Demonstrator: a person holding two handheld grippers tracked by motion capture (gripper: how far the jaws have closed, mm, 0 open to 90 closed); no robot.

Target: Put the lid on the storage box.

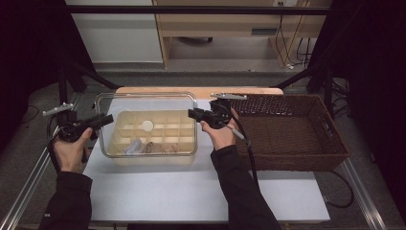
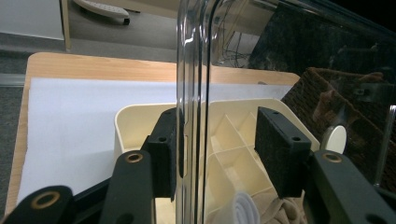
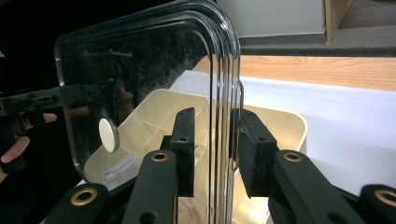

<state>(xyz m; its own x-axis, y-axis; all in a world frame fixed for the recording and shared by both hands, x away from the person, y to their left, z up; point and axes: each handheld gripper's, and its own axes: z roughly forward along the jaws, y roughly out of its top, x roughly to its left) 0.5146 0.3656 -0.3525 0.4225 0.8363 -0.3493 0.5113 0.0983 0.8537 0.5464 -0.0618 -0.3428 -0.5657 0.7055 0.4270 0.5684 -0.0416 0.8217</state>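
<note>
Between both tongs hangs the clear lid (image 1: 146, 98) above the cream divider box (image 1: 158, 139); left gripper (image 2: 224, 154) jaws straddle its edge, one pad apart; right gripper (image 3: 212, 154) pinches its edge.

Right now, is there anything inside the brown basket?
No, the high view shows the brown wicker basket holding nothing, with just its bare woven bottom showing.

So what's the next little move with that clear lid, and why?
Probably carry the clear lid sideways, clear of the cream divider box, and set it down. The left gripper and right gripper have its two ends between their jaws, and it hangs above the box, whose compartments with rolled cloths sit uncovered. How firmly the pads press is unclear.
</note>
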